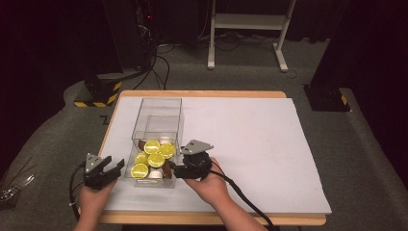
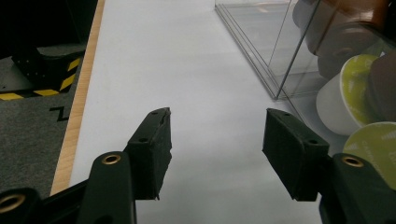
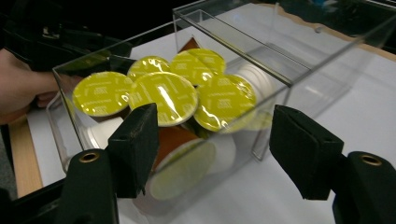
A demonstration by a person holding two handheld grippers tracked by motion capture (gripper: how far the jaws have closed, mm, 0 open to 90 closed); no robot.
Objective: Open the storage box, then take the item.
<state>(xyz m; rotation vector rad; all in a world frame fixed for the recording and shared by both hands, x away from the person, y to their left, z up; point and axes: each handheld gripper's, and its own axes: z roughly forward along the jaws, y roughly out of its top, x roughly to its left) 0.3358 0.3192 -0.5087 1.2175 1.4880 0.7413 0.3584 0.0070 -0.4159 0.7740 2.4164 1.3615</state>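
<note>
The clear plastic box (image 1: 155,126) holds yellow-lidded capsules (image 1: 155,155), piled loosely.

Dim surroundings, perhaps slight blur

Yellow lids in a clear box

Clear box (image 1: 157,126) on a white table (image 1: 250,139): pods (image 1: 155,156) inside with yellow-green foil lids, white and brown bodies; black grippers beside it; yellow-black striped base (image 1: 98,94) beyond.

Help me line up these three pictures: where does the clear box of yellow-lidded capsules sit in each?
High view: clear box left of centre, between both grippers.
Left gripper view: its wall along the right edge.
Right gripper view: across the middle, beyond the jaws.
Shared landmark: the yellow-lidded capsules inside.
</note>
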